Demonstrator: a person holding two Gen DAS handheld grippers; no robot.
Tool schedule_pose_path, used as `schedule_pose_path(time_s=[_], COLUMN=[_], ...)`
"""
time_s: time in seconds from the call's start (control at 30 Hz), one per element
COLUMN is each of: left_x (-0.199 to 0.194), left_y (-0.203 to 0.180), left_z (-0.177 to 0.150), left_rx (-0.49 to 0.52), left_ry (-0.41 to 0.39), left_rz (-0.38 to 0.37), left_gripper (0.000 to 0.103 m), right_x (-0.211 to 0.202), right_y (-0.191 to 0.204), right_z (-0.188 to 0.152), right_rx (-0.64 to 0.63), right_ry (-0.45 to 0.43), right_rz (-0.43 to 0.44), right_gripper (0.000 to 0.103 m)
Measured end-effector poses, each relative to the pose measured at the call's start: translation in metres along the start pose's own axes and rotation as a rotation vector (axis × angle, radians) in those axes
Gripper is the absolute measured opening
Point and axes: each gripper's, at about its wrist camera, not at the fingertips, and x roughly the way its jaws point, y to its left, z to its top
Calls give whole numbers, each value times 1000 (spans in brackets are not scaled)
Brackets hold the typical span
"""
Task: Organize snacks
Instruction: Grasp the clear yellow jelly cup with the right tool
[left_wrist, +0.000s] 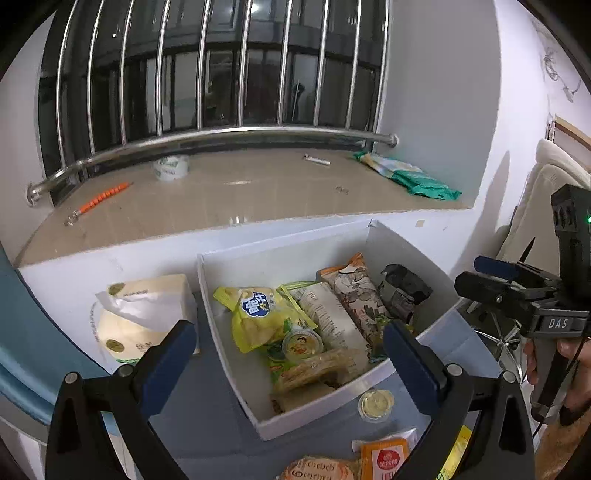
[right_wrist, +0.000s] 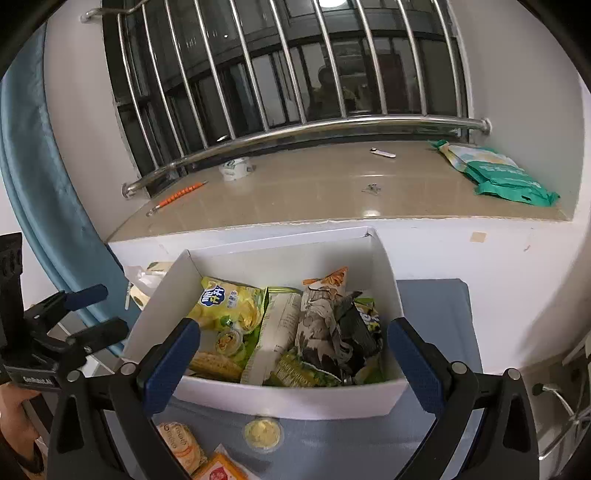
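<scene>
A white box (left_wrist: 314, 240) (right_wrist: 280, 400) on the grey-blue table holds several snacks: a yellow chip bag (left_wrist: 258, 314) (right_wrist: 225, 302), a white packet (left_wrist: 328, 314), a patterned bag (left_wrist: 358, 291) (right_wrist: 317, 317), a dark packet (left_wrist: 402, 288) and a jelly cup (left_wrist: 303, 343). In front of the box lie a small yellow jelly cup (left_wrist: 376, 404) (right_wrist: 262, 432), an orange packet (left_wrist: 384, 461) (right_wrist: 221, 470) and a biscuit pack (left_wrist: 317, 470) (right_wrist: 183, 445). My left gripper (left_wrist: 290, 343) is open and empty above the box. My right gripper (right_wrist: 293, 341) is open and empty above the box; it also shows in the left wrist view (left_wrist: 491, 273).
A pale tissue pack (left_wrist: 144, 317) stands left of the box. The windowsill (right_wrist: 332, 192) behind carries a green bag (right_wrist: 498, 173), a tape roll (right_wrist: 236, 168), an orange pen (right_wrist: 177, 195) and a small metal item (right_wrist: 382, 153). A blue curtain (right_wrist: 33, 184) hangs left.
</scene>
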Motion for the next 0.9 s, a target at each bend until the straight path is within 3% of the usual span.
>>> schedule_pose_path(time_s=[0.17,0.37,0.6,0.7,0.83,0.9], left_x=[-36,-81,-120,-127,-131,-135], left_y=[-11,-31,-39,-37,-39,-40], left_z=[-14,-63,-136,-162,-176,-179], left_rx=[33,57,-6,-58,-70,-74], left_ry=[-46,-82,-88,-75,-48,-54], left_rz=[-12,-64,-62,-72,-86,-82], left_gripper=[103,103,103,103,103,103], right_x=[-27,-78,-112,-108,-94,-84], right_y=[6,19,20,21,30,34], right_z=[-18,-76,-161,-184,-182,-173], right_rx=[-16,-29,100,128,67,47], right_ry=[-32,-83,-99,-54,0,4], right_rz=[2,62,121,120,38,50], right_gripper=[103,103,103,103,103,103])
